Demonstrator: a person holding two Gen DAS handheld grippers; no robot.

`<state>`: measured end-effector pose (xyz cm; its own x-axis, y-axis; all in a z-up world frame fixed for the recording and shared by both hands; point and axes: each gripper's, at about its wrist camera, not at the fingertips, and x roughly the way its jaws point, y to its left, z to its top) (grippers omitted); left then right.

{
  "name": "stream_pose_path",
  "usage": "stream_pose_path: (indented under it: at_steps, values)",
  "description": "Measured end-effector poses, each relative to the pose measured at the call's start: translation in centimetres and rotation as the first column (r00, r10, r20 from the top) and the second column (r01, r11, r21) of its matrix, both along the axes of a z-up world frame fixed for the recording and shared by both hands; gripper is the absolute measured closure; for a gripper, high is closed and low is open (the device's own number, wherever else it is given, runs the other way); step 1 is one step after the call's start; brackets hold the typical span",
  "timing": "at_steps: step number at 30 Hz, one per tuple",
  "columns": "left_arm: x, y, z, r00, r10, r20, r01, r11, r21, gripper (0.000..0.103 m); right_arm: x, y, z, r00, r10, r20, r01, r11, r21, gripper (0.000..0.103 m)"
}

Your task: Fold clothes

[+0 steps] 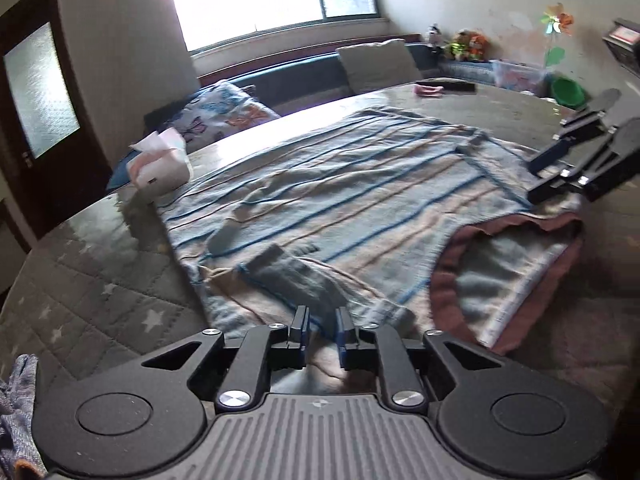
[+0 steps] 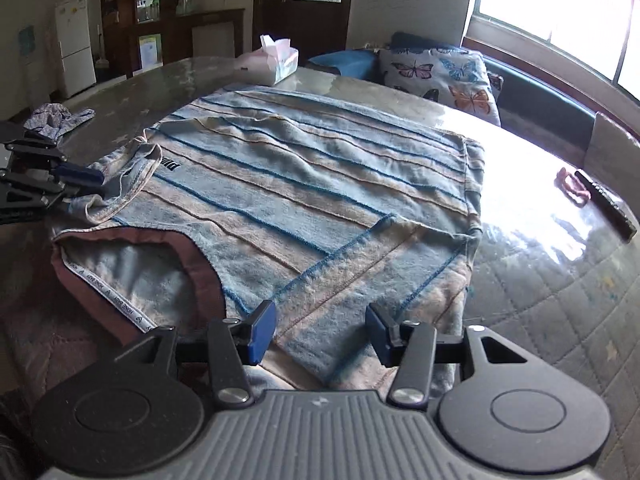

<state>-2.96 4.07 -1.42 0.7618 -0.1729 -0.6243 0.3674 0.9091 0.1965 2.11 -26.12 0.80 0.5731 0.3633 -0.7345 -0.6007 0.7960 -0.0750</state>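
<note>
Lying: striped sweater (image 2: pixel 304 184) spread flat on the glass-topped table (image 2: pixel 540 264)
Left gripper (image 1: pixel 323 330): jaws slightly parted at a folded sleeve, pads not pressing
Right gripper (image 2: pixel 320 334): jaws apart over the shoulder edge, gripping nothing

Shirt (image 2: pixel 304 184) flat on table (image 2: pixel 540 300), tissue box (image 2: pixel 280 58) behind it, butterfly cushion (image 2: pixel 440 72) beyond the table edge

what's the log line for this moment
shirt: flat on table, sleeves folded in | left gripper: open, over shirt | right gripper: open, over folded sleeve | held: nothing
</note>
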Motion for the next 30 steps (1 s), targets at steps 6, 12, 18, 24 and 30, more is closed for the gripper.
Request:
stream_pose_path:
  at_steps: [6, 12, 18, 24, 30]
  values:
    - [-1.2, -0.9, -0.3, 0.997, -0.073, -0.015, 0.073, 0.997, 0.006, 0.088, -0.8, -0.1, -0.2, 1.0, 0.021, -0.018, -0.021, 1.0, -0.014, 0.051]
    - [-2.5, -0.1, 0.9, 0.993, -0.117, -0.019, 0.117, 0.993, -0.008, 0.085, -1.9, -0.9, 1.5, 0.999, 0.051, 0.015, -0.051, 0.999, 0.008, 0.029]
    - [-4.4, 0.4, 1.6, 0.979, -0.205, -0.017, 0.206, 0.976, 0.065, 0.07, -3.7, -1.3, 1.5, 0.984, 0.176, 0.012, -0.174, 0.982, -0.076, 0.019]
    - [-5.1, 0.3, 1.3, 0.971, -0.241, 0.004, 0.237, 0.956, 0.171, 0.069, -3.8, -1.3, 0.5, 0.972, 0.237, 0.004, -0.235, 0.965, -0.12, 0.017]
    - [-4.5, 0.7, 0.6, 0.958, -0.285, -0.023, 0.283, 0.935, 0.212, 0.069, -2.0, -1.6, 0.0, 0.973, 0.23, -0.035, -0.232, 0.968, -0.093, 0.028]
